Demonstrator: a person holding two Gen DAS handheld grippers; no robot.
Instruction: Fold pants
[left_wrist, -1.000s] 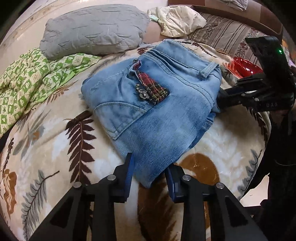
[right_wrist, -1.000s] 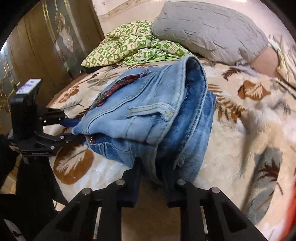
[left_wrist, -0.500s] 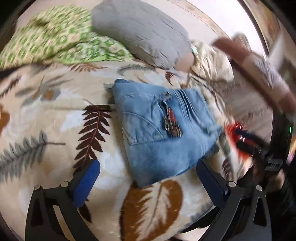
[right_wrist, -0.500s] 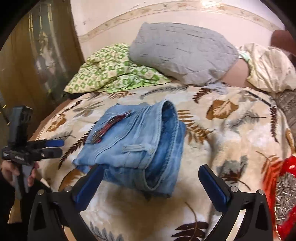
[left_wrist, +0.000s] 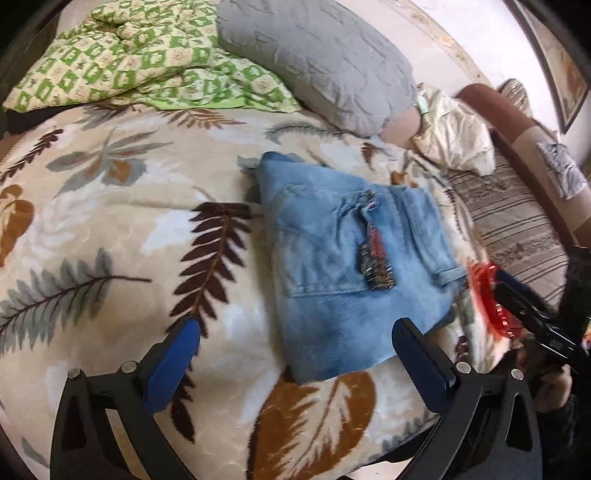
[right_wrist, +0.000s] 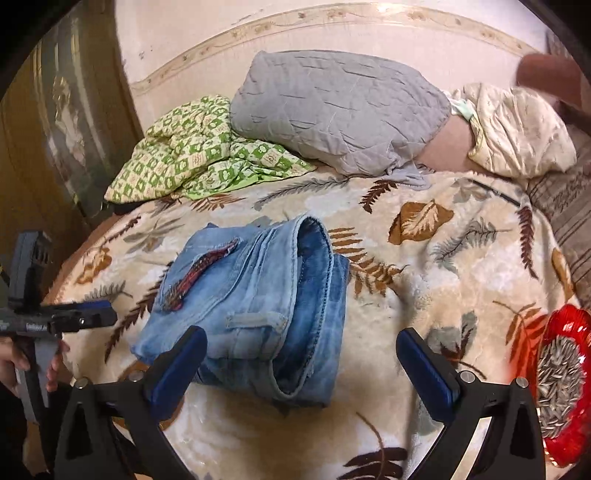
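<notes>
Jeans (left_wrist: 354, 266) lie folded into a compact stack near the bed's front edge, on the leaf-print blanket (left_wrist: 110, 229). My left hand-held gripper (left_wrist: 295, 354) is spread wide and holds nothing, fingers either side of the stack's near corner. My right hand-held gripper (right_wrist: 301, 365) is likewise spread and empty, by the open waistband end. I judge the folding done, or nearly. Next I would only pat the top layer flat, keeping clear of the red seed dish (right_wrist: 561, 380) at the right edge.
</notes>
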